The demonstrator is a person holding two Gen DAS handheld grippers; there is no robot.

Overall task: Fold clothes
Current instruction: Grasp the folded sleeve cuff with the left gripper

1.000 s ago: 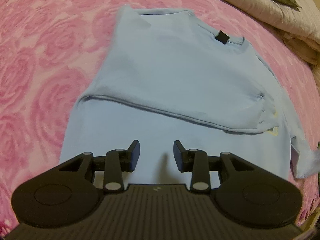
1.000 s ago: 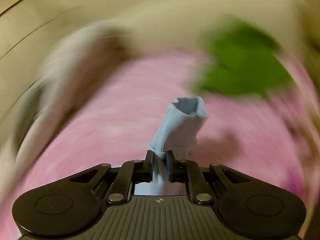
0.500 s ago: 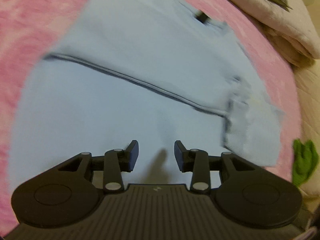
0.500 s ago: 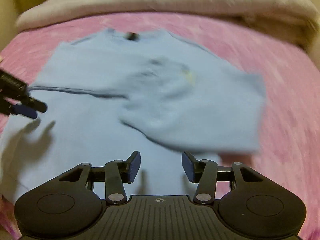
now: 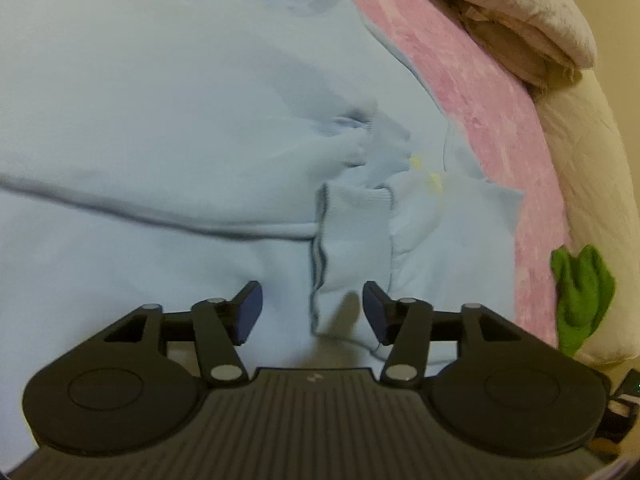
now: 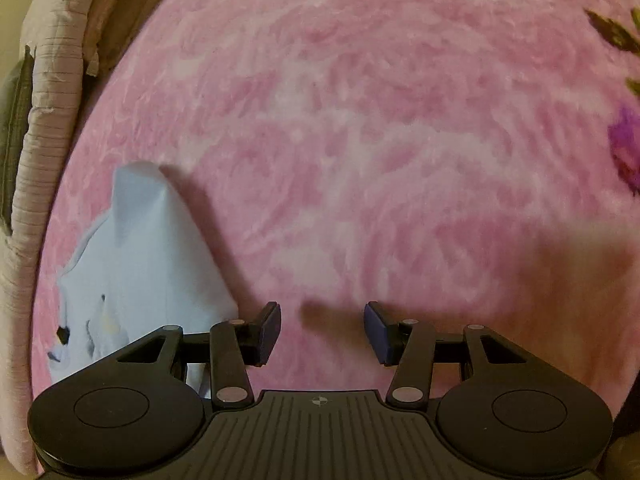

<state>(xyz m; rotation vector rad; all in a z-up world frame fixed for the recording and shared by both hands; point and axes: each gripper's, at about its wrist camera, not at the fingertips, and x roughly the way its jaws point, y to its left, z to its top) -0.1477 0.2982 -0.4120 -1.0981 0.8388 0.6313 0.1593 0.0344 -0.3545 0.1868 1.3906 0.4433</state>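
Sweatshirt (image 5: 160, 100), pale blue, lies spread on the pink blanket (image 6: 360, 140); soft and limp, we judge. Both our grippers gape, empty; left gripper (image 5: 312, 308) should pinch the ribbed cuff (image 5: 356, 240).

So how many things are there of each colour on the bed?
Light blue: 1, the sweatshirt
Green: 1, a small cloth at the bed's edge
Pink: 1, the rose-patterned blanket
Beige: 1, the bunched quilt
Black: 2, the left gripper and right gripper
Total: 6
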